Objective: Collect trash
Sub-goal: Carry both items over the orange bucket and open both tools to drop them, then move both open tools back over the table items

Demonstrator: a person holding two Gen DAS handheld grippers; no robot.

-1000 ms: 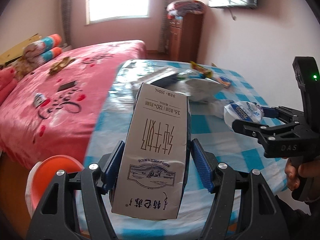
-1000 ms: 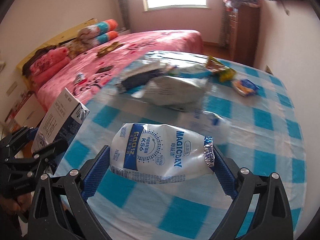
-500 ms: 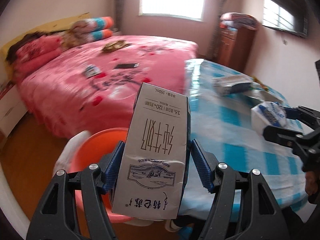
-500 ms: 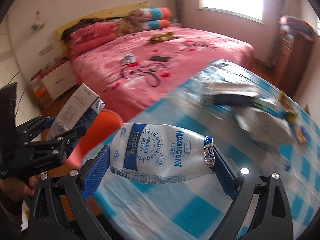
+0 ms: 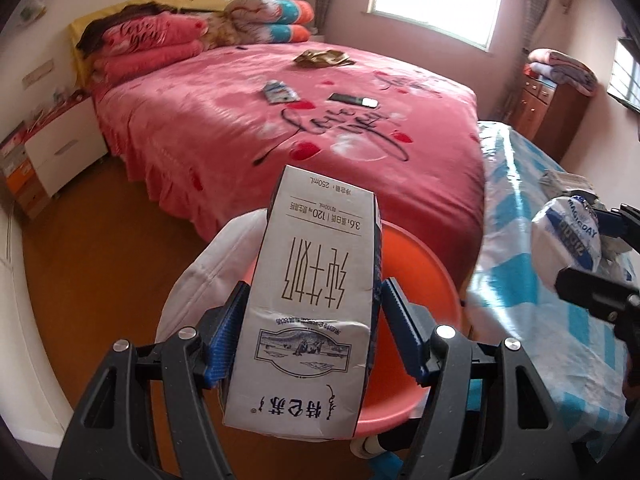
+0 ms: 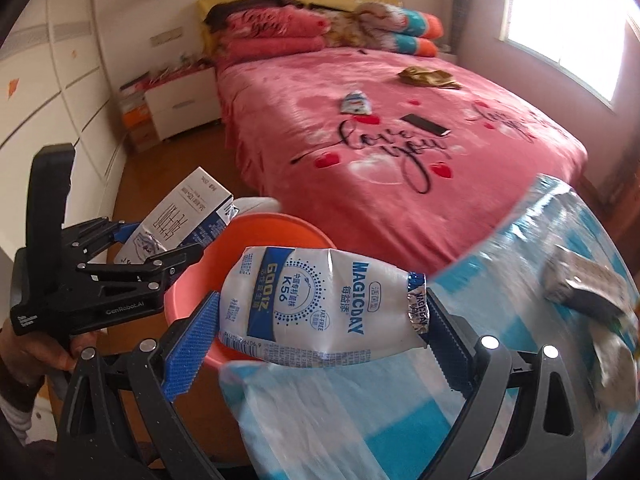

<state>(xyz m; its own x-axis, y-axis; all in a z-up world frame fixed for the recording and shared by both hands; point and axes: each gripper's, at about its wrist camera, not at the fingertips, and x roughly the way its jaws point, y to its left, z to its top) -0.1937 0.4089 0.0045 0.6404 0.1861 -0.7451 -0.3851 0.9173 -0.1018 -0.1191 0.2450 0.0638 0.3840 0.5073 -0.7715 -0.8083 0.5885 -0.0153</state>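
The left gripper [image 5: 312, 336] squeezes a milk carton [image 5: 312, 304] that hides much of the orange bin [image 5: 420, 276]. The right gripper [image 6: 320, 320] squeezes a crushed yogurt bottle [image 6: 320, 304]; wrappers [image 6: 584, 284] at 3 o'clock look blurry.

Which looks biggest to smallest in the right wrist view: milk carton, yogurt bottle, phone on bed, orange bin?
1. Crushed white MAGICDAY yogurt bottle, though it is nearest the camera.
2. Round orange plastic bin, partly hidden.
3. White paper milk carton.
4. Flat black phone on the pink bed, farthest away.

Both wrist views face the bed [image 5: 320, 128], sharing the orange bin [image 6: 276, 224].
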